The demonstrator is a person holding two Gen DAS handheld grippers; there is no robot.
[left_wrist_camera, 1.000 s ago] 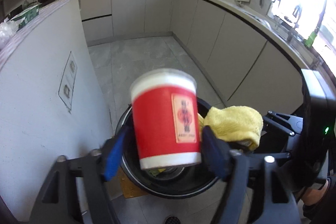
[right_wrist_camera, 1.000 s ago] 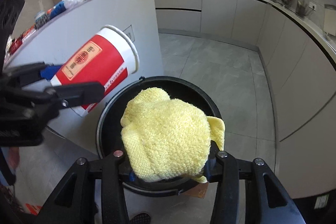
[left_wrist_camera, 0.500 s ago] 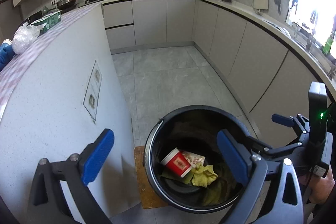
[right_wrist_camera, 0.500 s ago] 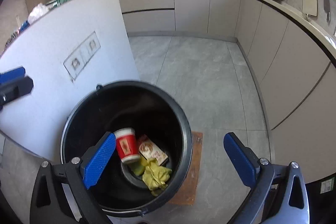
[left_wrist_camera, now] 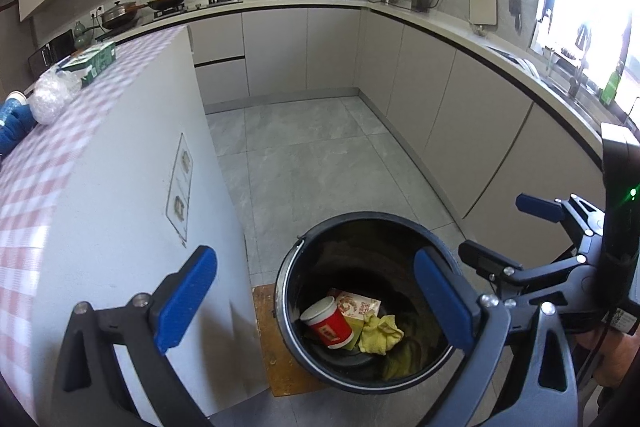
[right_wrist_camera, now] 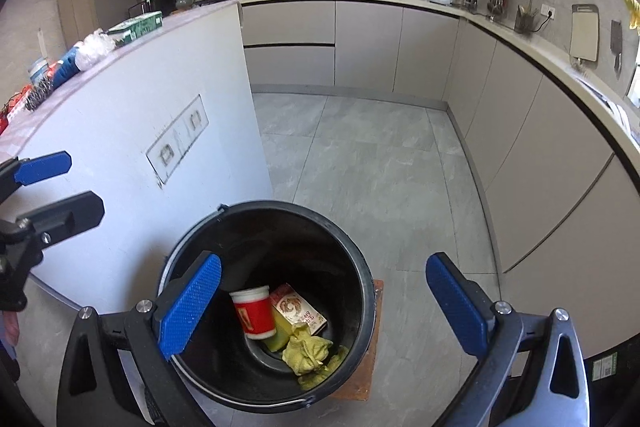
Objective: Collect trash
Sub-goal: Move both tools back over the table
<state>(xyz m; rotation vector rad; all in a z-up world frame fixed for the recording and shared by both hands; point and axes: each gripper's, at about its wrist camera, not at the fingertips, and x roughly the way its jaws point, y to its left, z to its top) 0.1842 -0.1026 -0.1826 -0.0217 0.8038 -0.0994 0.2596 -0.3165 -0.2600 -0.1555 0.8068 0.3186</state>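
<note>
Two grippers, left and right, hover over the black bin with fingers spread wide and empty, since the red cup and yellow cloth lie inside toward 6 o'clock.

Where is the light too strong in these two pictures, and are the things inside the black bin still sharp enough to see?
Left wrist view: the window at the upper right is blown out to white glare, and straight cabinet lines bend from the fisheye lens. Right wrist view: lighting is even, with no such glare. In both views the bin is dark inside, yet the red cup and yellow cloth stay sharp.
</note>
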